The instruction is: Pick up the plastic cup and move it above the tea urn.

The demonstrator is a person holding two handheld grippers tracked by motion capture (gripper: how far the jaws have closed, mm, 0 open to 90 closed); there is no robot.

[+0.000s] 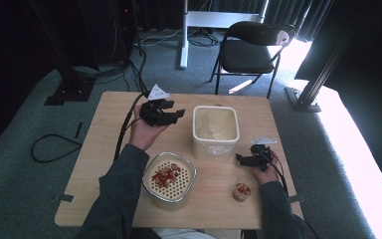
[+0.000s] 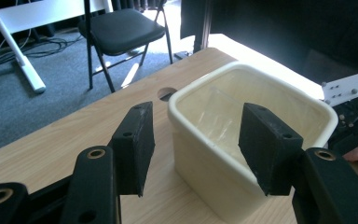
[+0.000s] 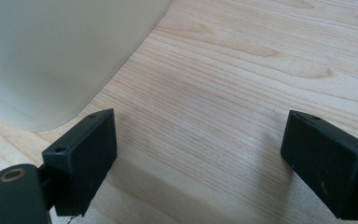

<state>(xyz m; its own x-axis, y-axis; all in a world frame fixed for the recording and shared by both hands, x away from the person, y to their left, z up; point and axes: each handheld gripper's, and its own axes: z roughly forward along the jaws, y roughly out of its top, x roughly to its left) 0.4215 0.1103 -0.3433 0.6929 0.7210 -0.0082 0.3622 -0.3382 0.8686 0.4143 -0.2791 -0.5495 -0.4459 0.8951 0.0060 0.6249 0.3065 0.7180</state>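
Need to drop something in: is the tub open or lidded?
Open. The tub has no lid; the left gripper view looks straight down past its rim to the inner walls.

A cream tub (image 1: 215, 130) sits on the pale wood-grain table (image 1: 104, 149). At its seven o'clock, a silver-rimmed bowl (image 1: 169, 179) holds a cream perforated insert strewn with red pieces. Both grippers' jaws are black.

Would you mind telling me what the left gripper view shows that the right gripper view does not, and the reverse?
The left gripper view alone shows the cream tub's open top and pale inside, the black folding chair on the carpet, and the round hole in the table. The right gripper view alone shows bare wood grain up close between its open jaws. Both share the tub's wall and the wooden table.
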